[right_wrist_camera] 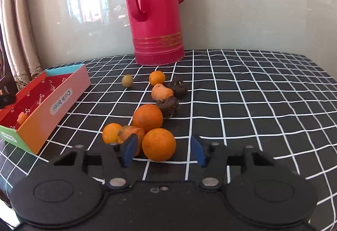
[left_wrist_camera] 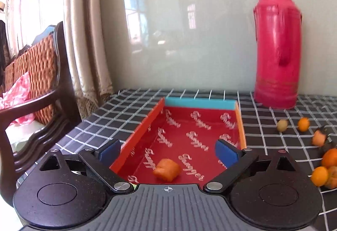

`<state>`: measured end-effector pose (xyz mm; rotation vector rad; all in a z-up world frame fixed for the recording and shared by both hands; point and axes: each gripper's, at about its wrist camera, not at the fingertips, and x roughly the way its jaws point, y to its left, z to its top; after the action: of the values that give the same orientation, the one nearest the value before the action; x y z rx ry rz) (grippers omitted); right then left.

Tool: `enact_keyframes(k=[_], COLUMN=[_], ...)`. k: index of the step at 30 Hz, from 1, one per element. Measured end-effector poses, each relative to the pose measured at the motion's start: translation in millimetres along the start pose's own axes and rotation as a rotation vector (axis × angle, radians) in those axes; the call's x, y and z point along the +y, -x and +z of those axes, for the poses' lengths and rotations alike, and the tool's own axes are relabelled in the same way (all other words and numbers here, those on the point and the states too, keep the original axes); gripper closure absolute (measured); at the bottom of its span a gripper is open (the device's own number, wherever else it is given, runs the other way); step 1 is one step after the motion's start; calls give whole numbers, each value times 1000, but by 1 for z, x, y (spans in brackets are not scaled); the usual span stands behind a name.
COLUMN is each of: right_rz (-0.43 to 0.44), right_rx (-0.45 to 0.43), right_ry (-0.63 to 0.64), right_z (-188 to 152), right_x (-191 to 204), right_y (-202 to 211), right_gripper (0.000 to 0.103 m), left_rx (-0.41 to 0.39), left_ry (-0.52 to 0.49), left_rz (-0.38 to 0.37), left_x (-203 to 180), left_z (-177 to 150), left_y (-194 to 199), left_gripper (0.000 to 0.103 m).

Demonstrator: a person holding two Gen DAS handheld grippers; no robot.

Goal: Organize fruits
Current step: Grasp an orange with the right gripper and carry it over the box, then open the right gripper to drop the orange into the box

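Over the red-lined cardboard box (left_wrist_camera: 189,136), our left gripper (left_wrist_camera: 168,152) hangs with its tongs spread, one orange fruit chunk (left_wrist_camera: 167,169) lying inside at 6 o'clock. From the right wrist, our right gripper (right_wrist_camera: 164,152) spreads around a round orange (right_wrist_camera: 159,144) on the black checked tablecloth (right_wrist_camera: 252,94); a pink thermos (right_wrist_camera: 155,14) stands at 12 o'clock.

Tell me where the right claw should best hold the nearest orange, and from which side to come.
Grip the nearest orange across its widest middle, coming straight forward and low. It is round and already lies between the open right claw pads. One pad sits close to the wrinkled orange fruit beside it, so probably shift slightly right before closing.
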<state>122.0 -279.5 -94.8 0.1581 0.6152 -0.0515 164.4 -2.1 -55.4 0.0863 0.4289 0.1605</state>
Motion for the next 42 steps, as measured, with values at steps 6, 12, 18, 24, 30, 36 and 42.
enact_keyframes(k=[6,12,18,24,30,36,42], right_rz=[-2,-35,-45,-55,146,353,417], right_rx=[17,17,19,-56,-201,-153,-100], right_ry=[0,24,-1,-10,47,155,212], right_z=[-2,-2,0,1,13,14,6], right_x=[4,8,8,16,65,130,166], right_y=[-10,-13,-19,-4,18,-3,-20], right_gripper=[68,72,72,74,74,74,73], left_rx=[-63,-2,17,51,69,88,101], left_ry=[35,70,123,175,203,218,209], left_rz=[47,95,143,159,192,210,233], left_x=[38,66,88,103,114,128,137], left_z=[-1,-17,-23,-27,-33,-39,-45], left_y=[21,14,9,4,0,-1,-2], left_gripper=[0,0,0,0,0,0,0])
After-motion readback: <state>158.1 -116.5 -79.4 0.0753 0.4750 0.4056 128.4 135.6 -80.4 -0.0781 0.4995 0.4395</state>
